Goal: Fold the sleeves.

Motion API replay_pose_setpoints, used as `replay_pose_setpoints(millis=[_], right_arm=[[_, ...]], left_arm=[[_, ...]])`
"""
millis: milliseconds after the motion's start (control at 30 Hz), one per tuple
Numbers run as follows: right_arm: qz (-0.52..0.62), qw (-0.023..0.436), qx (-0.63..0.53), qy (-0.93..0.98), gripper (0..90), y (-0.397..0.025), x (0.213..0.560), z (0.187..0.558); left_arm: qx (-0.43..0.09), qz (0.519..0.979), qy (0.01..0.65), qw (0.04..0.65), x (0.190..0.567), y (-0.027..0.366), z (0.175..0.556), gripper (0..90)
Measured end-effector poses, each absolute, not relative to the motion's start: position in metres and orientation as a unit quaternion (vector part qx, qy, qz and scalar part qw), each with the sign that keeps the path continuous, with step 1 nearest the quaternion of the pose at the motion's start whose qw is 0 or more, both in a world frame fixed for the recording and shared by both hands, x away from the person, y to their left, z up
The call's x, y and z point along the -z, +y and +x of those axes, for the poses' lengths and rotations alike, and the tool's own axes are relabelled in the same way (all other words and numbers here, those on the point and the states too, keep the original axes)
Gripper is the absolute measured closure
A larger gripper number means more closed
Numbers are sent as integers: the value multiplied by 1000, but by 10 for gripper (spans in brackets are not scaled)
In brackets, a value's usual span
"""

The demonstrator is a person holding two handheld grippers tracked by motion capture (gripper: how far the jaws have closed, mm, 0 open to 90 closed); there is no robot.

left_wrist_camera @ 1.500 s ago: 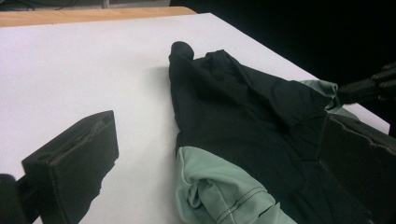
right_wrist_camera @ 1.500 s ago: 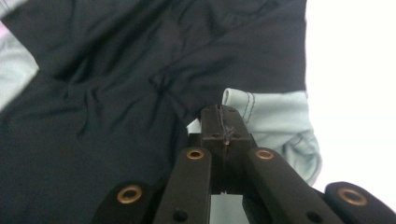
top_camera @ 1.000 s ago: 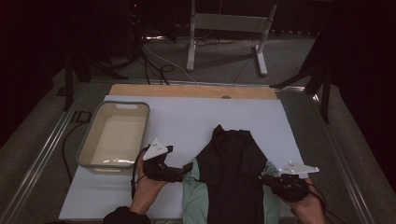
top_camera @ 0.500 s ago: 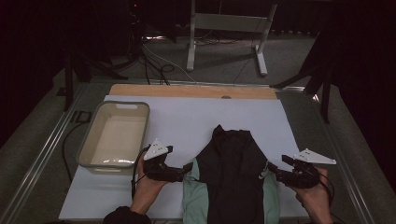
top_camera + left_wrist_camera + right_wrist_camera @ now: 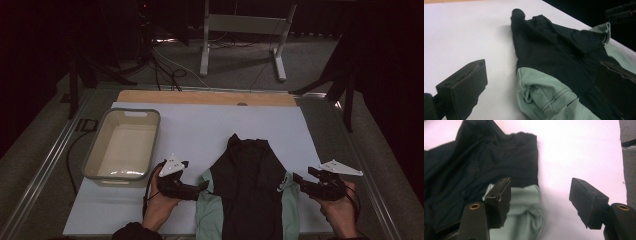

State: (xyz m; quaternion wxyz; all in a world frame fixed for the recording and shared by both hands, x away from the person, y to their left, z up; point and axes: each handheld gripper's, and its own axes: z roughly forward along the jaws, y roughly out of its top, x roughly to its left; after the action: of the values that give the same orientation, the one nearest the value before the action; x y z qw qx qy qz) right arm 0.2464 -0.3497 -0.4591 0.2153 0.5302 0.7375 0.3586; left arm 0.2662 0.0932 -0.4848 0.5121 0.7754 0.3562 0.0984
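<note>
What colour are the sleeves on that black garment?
Pale mint green; the sleeve shows best in the left gripper view, against the black garment.

Dim room, bright tabletop, blurred close-ups

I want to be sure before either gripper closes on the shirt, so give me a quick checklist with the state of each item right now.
1. Left gripper open: ok, jaws spread around the green sleeve.
2. Right gripper open: ok, jaws apart, nothing between them.
3. Right gripper over cloth: not ok, one jaw above the shirt edge, the other above bare table.
4. Shirt lying flat: not ok, sleeves bunched, body wrinkled.
5. Tub apart from the shirt: ok.
6. Cloth gripped by either: not ok, none yet.
</note>
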Motion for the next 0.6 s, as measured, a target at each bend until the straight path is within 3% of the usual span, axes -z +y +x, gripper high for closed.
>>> replay_pose_setpoints(millis=[433,600], right_arm=[[527,207,-343,749,330,-352,470,236],[526,205,-344,751,321,-352,472,233]], left_arm=[[-90,792,352,491,499,97,260,3],[-86,808,323,485,503,93,255,3]])
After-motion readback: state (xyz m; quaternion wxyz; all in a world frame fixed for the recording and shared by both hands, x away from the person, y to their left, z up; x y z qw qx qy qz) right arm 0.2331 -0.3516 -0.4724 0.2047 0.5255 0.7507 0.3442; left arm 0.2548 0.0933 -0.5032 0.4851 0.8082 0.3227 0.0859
